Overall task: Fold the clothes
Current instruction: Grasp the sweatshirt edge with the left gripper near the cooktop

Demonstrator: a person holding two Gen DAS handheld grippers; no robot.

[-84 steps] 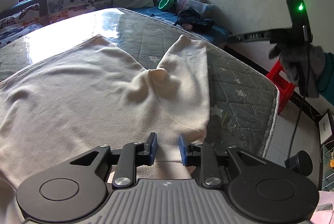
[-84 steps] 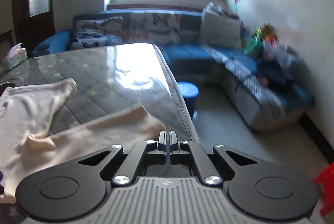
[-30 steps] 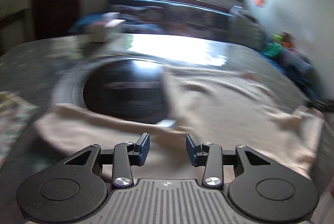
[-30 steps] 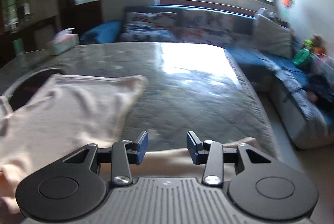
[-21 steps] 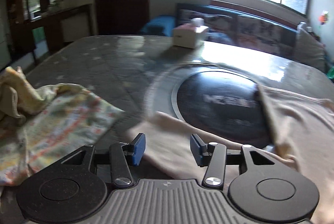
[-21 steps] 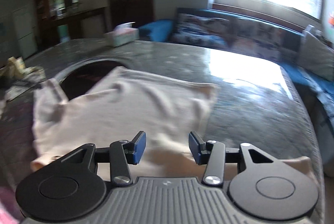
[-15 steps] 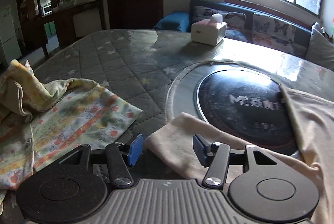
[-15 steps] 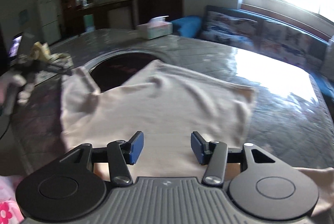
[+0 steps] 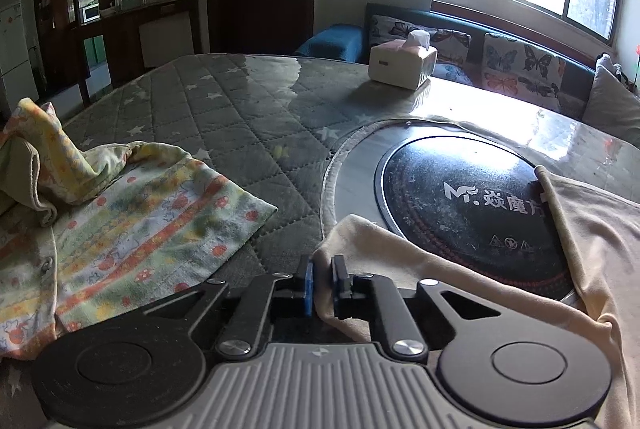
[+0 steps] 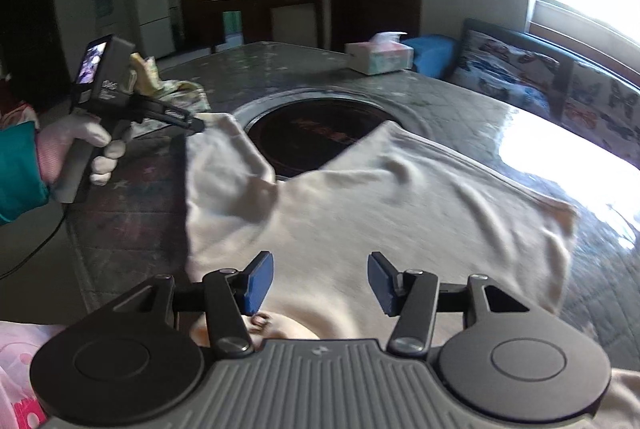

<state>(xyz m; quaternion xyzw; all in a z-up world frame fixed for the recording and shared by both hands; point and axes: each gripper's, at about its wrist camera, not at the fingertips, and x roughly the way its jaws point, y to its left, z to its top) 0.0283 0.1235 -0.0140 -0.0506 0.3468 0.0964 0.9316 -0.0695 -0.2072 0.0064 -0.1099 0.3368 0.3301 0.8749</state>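
A cream shirt [image 10: 380, 197] lies spread on the quilted table, partly over a round black hob. Its left sleeve [image 9: 400, 253] runs toward me in the left wrist view. My left gripper [image 9: 321, 287] is shut on the end of that sleeve. From the right wrist view the left gripper [image 10: 196, 125] holds the sleeve end [image 10: 224, 149] at the table's left side. My right gripper [image 10: 316, 283] is open and empty, just above the shirt's near edge.
A flowered yellow-green garment [image 9: 120, 221] lies crumpled at the left. The black hob [image 9: 460, 197] sits in the table's middle. A tissue box [image 9: 402, 63] stands at the far edge. A butterfly-print sofa [image 9: 520, 65] runs under the window.
My left gripper has closed on the sleeve end; half a second ago its jaws were apart around it. The right gripper has swung left over the shirt and stays open.
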